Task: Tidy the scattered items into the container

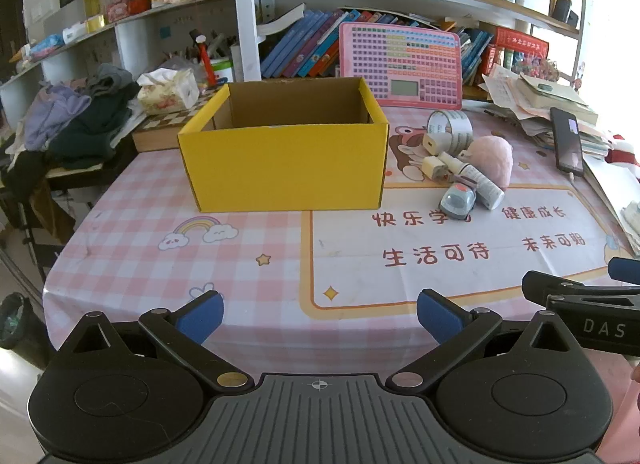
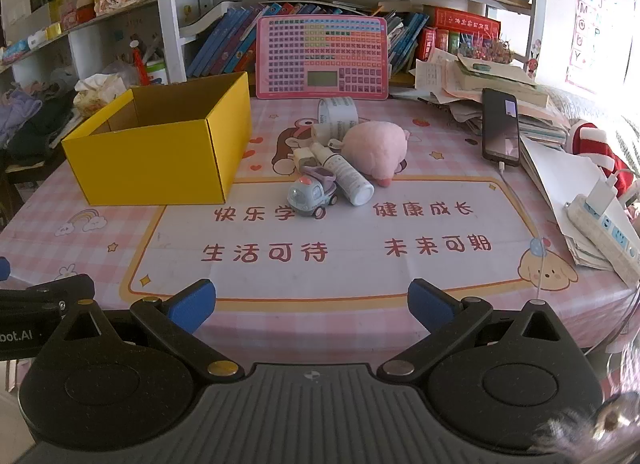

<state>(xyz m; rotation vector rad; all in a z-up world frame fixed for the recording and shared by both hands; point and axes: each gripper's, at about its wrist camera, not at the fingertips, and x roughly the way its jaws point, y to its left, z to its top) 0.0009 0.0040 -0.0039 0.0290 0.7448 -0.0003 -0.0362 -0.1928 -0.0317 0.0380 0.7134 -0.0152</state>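
An open yellow cardboard box point(image 1: 280, 162) point(image 2: 160, 156) stands on the pink checked tablecloth, left of a small heap of items. The heap holds a pink plush toy point(image 2: 374, 144) point(image 1: 490, 158), a white spray bottle point(image 2: 346, 176) point(image 1: 476, 178), a small toy car point(image 2: 312, 194) point(image 1: 458, 200), a roll of clear tape point(image 2: 338, 112) point(image 1: 450, 128) and a white charger plug point(image 1: 432, 166). My left gripper point(image 1: 320, 316) is open near the table's front edge, with nothing between its fingers. My right gripper point(image 2: 312, 304) is open too, in front of the heap and well short of it.
A black phone point(image 2: 500, 126) on a cable lies right of the heap, beside piled papers and books. A white power strip point(image 2: 604, 224) sits at the right edge. A pink learning tablet point(image 2: 322, 58) leans on the bookshelf behind. Clothes are heaped at the left point(image 1: 76, 120).
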